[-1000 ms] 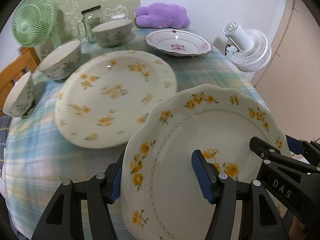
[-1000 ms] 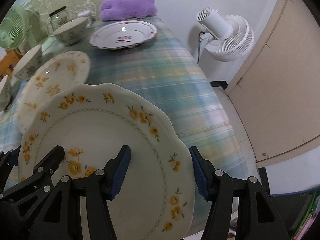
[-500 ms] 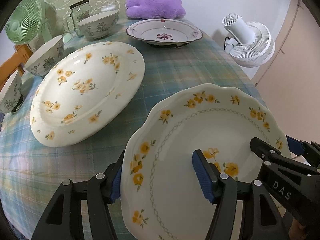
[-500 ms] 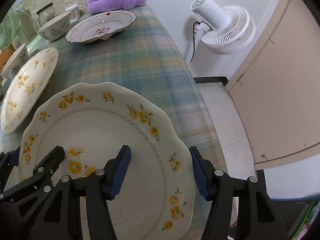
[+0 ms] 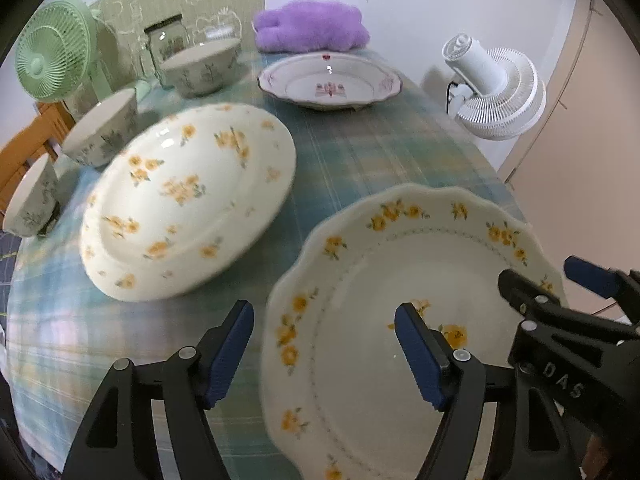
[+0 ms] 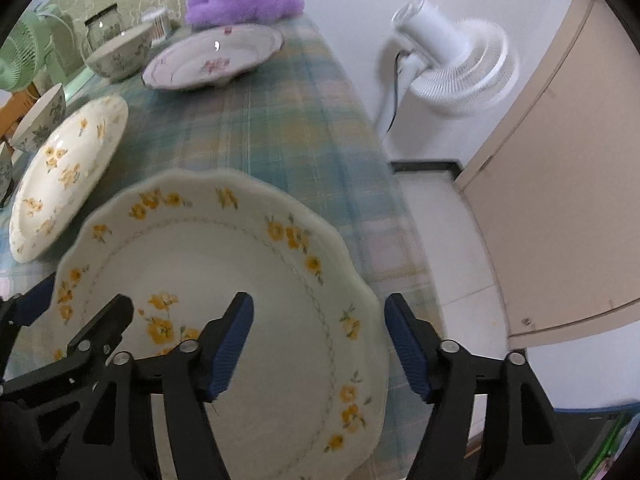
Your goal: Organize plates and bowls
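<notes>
- We carry the scalloped plate point(image 5: 400, 280) between both grippers, raised above the near end of the tabletop point(image 5: 380, 152) with its near part out past the edge.
- Our left gripper point(image 5: 324, 348) straddles the plate's left rim, one blue pad over the well and the other outside and seemingly under the edge. The fingers stand fairly far apart, and whether they truly pinch the rim we cannot tell.
- Our right gripper point(image 6: 318, 344) straddles the right rim the same way; here too we cannot tell how firm the hold is.
- On the tabletop, the round yellow-flowered plate point(image 5: 188, 196) lies just left of the carried one. The red-patterned plate point(image 5: 330, 84) sits well beyond, near the purple plush point(image 5: 312, 26).
- Three bowls stand along the left side: the far bowl point(image 5: 200, 66), the middle bowl point(image 5: 102, 132) and the near bowl point(image 5: 30, 196).
- We judge the step in hand to be moving this plate toward a stack, most likely onto the round yellow-flowered plate.
- The next move calls for both grippers travelling together, keeping the plate level, centring it over the target and lowering before either lets go.
- Blur suggests quick motion, so we should slow down near the landing.
</notes>
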`<state>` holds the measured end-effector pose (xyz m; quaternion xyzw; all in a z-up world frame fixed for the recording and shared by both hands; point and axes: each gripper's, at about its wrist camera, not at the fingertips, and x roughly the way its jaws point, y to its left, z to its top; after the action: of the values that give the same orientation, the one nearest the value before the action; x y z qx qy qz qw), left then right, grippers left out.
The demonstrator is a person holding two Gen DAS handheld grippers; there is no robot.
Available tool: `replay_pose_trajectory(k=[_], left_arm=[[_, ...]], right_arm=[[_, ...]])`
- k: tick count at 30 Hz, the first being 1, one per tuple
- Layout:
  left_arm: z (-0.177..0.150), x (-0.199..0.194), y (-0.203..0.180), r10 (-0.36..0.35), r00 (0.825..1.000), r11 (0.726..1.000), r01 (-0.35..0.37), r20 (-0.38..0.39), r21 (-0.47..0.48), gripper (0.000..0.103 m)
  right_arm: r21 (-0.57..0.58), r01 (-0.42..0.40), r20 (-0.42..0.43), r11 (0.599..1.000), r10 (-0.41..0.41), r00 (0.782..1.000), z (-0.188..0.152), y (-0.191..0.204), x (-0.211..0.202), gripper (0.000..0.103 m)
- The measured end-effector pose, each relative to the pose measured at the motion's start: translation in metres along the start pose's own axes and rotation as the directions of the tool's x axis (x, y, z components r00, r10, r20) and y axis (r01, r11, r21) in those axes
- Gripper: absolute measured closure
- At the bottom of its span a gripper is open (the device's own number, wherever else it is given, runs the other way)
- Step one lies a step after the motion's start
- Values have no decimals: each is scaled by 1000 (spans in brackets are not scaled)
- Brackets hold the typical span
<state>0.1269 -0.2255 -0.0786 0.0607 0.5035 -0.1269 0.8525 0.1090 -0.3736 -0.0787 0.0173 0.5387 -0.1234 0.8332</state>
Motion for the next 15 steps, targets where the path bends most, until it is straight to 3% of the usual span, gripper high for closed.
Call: replay_pose_trajectory(k=[7, 15], left_arm=[[5, -24, 31, 2, 1000, 1000, -1, 29, -31, 16], [8, -55, 92, 1, 998, 998, 3, 69, -64, 12]], right_arm=[[22, -8, 57, 1000, 6, 998, 6, 13, -31, 24], [46, -70, 110, 996, 65, 992, 12, 58, -66, 24]])
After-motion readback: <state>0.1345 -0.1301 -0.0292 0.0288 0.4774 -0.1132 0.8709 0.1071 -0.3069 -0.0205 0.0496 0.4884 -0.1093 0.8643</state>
